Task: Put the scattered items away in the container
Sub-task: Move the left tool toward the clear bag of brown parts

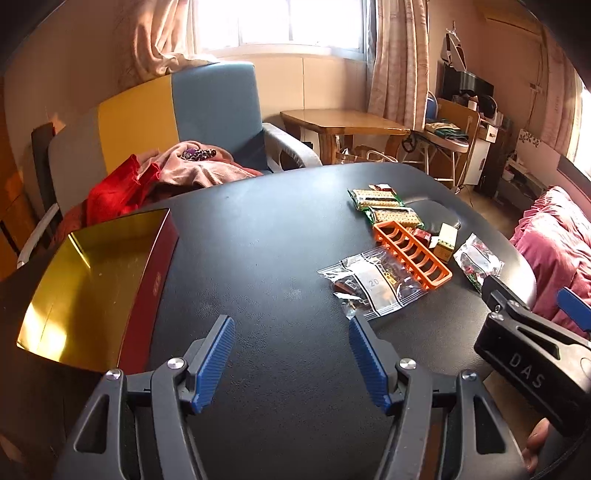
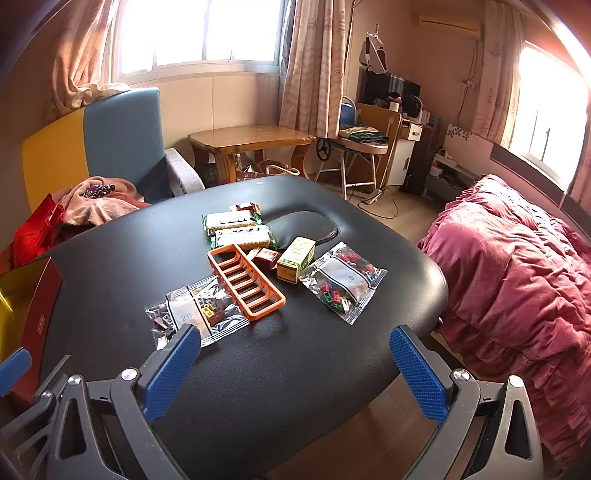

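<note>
Both grippers spread, empty. Risk: slick parts bag at eleven o'clock slipping from pads.

Sunlit window, blue-yellow armchair, pink bed

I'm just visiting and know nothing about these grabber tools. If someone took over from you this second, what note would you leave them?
Left gripper: open, empty, over bare table.
Right gripper: wide open, empty, just short of the pile.
Container: red box with gold inside, on the table's left edge; nothing visible inside it.
Scattered items, all on the black table: two biscuit packs, orange rack, small green-yellow carton, small red packet, two clear bags of small parts.
Done: nothing packed yet.
Left: move every item into the box.
</note>
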`<state>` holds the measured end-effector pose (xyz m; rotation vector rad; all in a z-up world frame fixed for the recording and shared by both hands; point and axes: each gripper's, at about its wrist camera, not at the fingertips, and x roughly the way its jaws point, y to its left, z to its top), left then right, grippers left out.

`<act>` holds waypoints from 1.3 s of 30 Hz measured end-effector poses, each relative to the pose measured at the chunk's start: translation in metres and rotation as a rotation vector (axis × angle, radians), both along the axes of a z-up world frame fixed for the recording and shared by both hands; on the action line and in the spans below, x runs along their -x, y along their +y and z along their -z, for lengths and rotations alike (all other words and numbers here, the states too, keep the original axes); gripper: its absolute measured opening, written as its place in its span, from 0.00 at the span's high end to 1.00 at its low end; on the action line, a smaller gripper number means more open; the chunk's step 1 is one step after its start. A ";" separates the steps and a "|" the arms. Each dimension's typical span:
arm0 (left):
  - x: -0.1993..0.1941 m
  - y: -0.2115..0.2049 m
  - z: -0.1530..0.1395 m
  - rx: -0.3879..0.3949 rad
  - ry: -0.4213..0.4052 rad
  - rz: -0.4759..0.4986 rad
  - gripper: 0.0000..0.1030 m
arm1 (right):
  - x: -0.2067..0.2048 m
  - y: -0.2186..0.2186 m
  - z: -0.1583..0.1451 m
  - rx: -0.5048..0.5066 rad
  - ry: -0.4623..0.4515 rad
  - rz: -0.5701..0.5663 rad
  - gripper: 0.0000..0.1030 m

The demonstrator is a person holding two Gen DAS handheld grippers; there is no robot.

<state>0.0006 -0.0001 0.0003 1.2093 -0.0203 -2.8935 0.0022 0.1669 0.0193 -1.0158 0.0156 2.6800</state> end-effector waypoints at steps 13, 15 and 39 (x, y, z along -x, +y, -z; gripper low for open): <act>-0.003 -0.019 0.019 -0.029 -0.050 -0.018 0.36 | 0.001 -0.005 0.012 0.011 -0.028 -0.030 0.00; -0.004 -0.021 0.020 -0.044 -0.053 -0.013 0.36 | 0.001 -0.007 0.013 0.012 -0.031 -0.038 0.00; -0.003 -0.055 0.063 -0.163 -0.128 0.026 0.37 | 0.053 0.009 0.053 0.362 -0.070 -0.395 0.00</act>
